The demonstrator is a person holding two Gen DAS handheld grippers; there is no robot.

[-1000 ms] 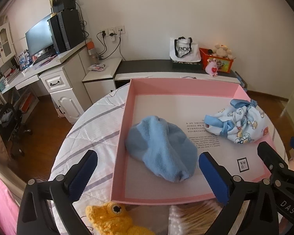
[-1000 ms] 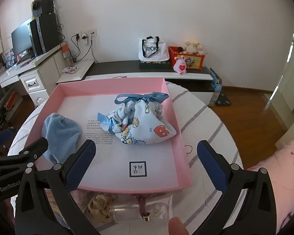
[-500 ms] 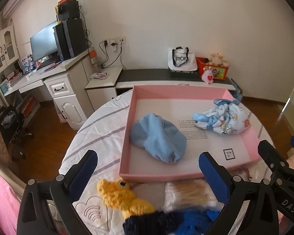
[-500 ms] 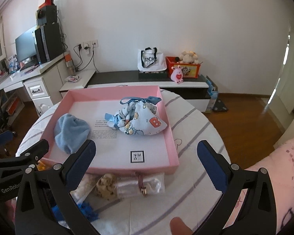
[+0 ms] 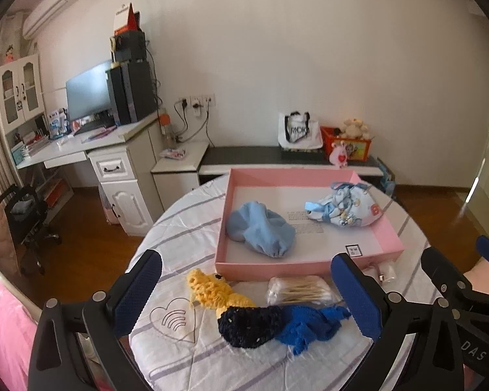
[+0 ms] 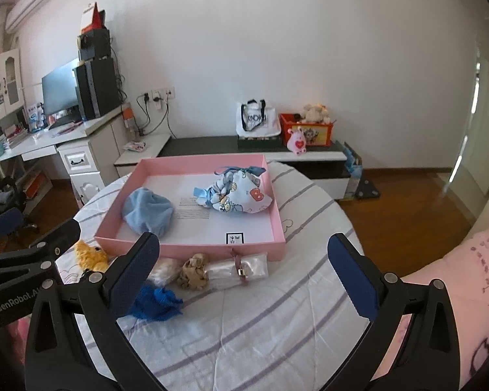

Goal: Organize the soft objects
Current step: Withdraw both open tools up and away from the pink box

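A pink tray (image 5: 306, 265) (image 6: 192, 248) on the round table holds a light blue cloth (image 5: 260, 229) (image 6: 147, 211) and a printed drawstring pouch (image 5: 345, 210) (image 6: 238, 194). In front of it lie a yellow crochet toy (image 5: 213, 291) (image 6: 89, 255), a dark and blue crochet piece (image 5: 277, 324) (image 6: 156, 303), a cotton swab pack (image 5: 301, 291), a tan scrunchie (image 6: 194, 272) and a clear packet (image 6: 241, 268). My left gripper (image 5: 246, 296) is open and empty above the crochet pieces. My right gripper (image 6: 243, 283) is open and empty, near the packet.
The table has a white striped cloth (image 6: 260, 319). A desk with monitor (image 5: 88, 93) stands at the left, a low black bench (image 5: 277, 156) with a tote bag and toy box behind. Pink bedding (image 6: 472, 277) lies at the right.
Both grippers have pulled back and up from the tray. The crochet pieces, swabs, scrunchie and packet in front of the tray have come fully into view. Both stay open.
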